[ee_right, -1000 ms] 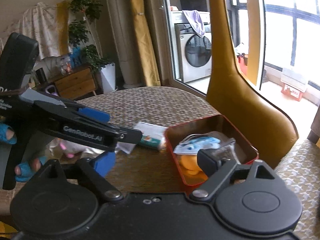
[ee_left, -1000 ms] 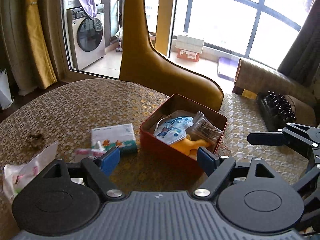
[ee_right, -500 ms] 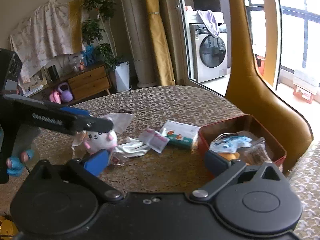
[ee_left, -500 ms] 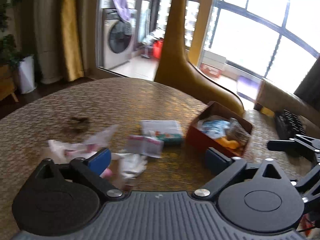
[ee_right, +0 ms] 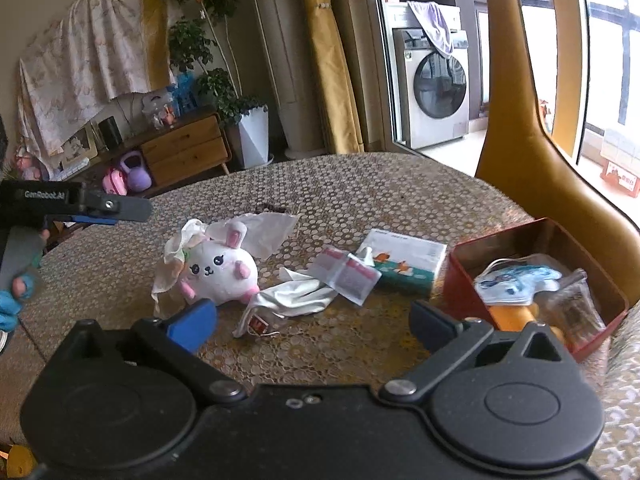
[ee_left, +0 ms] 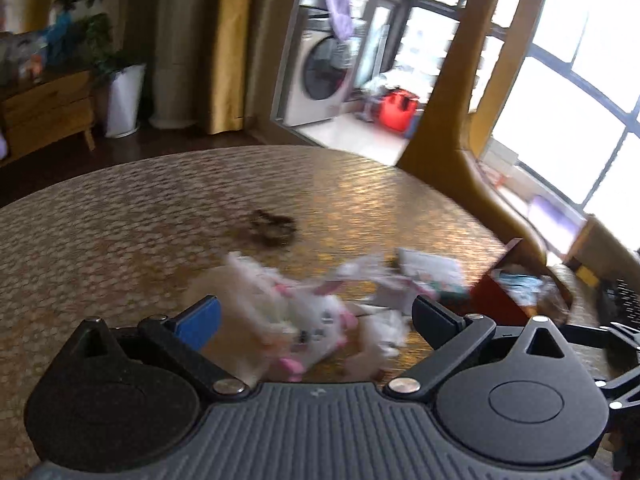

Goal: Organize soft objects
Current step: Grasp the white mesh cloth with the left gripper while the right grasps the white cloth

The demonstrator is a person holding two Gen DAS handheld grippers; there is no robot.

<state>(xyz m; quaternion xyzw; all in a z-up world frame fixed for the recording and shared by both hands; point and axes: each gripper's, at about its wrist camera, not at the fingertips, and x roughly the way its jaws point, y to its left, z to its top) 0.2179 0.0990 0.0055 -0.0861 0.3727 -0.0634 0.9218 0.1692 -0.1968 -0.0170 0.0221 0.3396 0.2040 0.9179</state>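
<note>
A white plush bunny (ee_right: 218,270) with pink ears lies on the table beside a crumpled clear bag (ee_right: 264,228). To its right are a white cloth (ee_right: 296,300), a small tissue packet (ee_right: 346,276) and a flat tissue pack (ee_right: 404,264). The red tin (ee_right: 536,226) at the right holds a face mask, an orange toy and a clear pouch. My left gripper (ee_left: 316,316) is open, hovering over the blurred bunny (ee_left: 280,304), which shows between its fingers without touching them. My right gripper (ee_right: 312,322) is open above the cloth with nothing in it.
A mustard chair back (ee_right: 520,160) rises behind the tin. A small dark clump (ee_left: 272,228) lies further back on the patterned table (ee_right: 380,188). The left gripper (ee_right: 132,210) reaches in from the left edge of the right wrist view.
The left gripper swung left from the red tin to over the bunny, and its jaws widened. The right gripper drew back and left, its jaws wider, bringing bunny and cloth into view.
</note>
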